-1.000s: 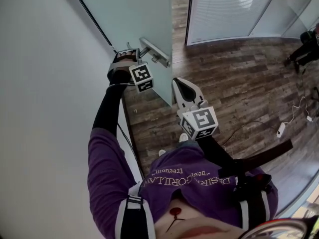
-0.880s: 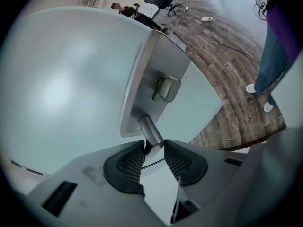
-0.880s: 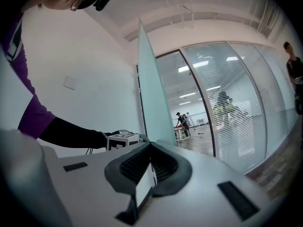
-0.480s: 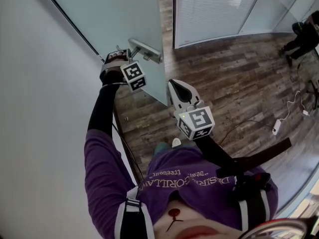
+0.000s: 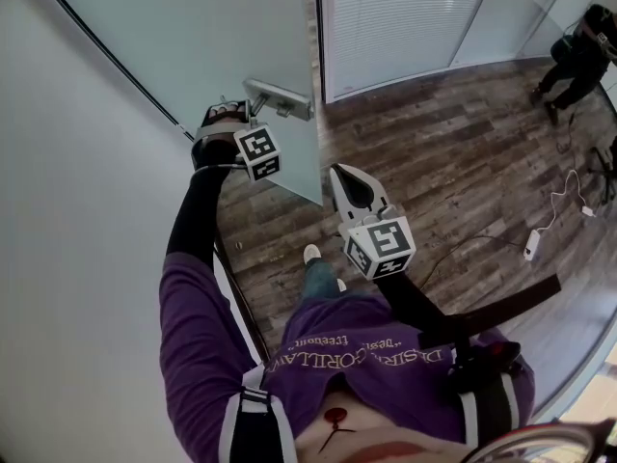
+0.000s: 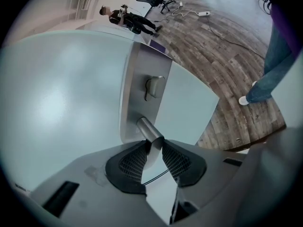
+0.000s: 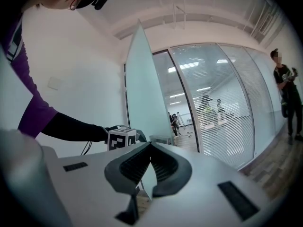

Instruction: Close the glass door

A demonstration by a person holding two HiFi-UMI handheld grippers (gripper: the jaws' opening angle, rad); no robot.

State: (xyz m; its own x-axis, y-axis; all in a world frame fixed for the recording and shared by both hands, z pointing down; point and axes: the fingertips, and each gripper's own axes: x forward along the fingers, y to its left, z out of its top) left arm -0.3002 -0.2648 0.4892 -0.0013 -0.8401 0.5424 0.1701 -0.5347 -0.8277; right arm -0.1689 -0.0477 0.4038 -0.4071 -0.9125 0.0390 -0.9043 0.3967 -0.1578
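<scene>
The frosted glass door (image 5: 222,37) stands open. Its free edge hangs out over the wood floor (image 5: 453,162), with the white wall (image 5: 77,258) on its left in the head view and a glazed partition with blinds (image 5: 405,17) beyond its free edge. Seen from the right gripper view, the leaf is almost edge-on, so it looks to have a good swing left before it meets its frame.

The left gripper (image 6: 152,148) is on the lever handle (image 6: 150,132), which stands out from a metal plate (image 6: 139,89) near the door's free edge, just below a small thumb turn (image 6: 155,86). Its jaws have just been closing, and the round bar of the lever now sits between the pad tips with both ribbed pads against it. Holding the lever instead of pushing on the smooth glass probably gives a firm hold, and one close to the free edge, where the leaf is easiest to steer. The gripper tilts down onto the bar, and the person's arm is stretched out towards it.

The right gripper (image 7: 150,148) has its jaws drawn together on nothing. It is held level in front of the person's body, well apart from the door, likely kept out of the leaf's path because one hand is enough for this task
</scene>
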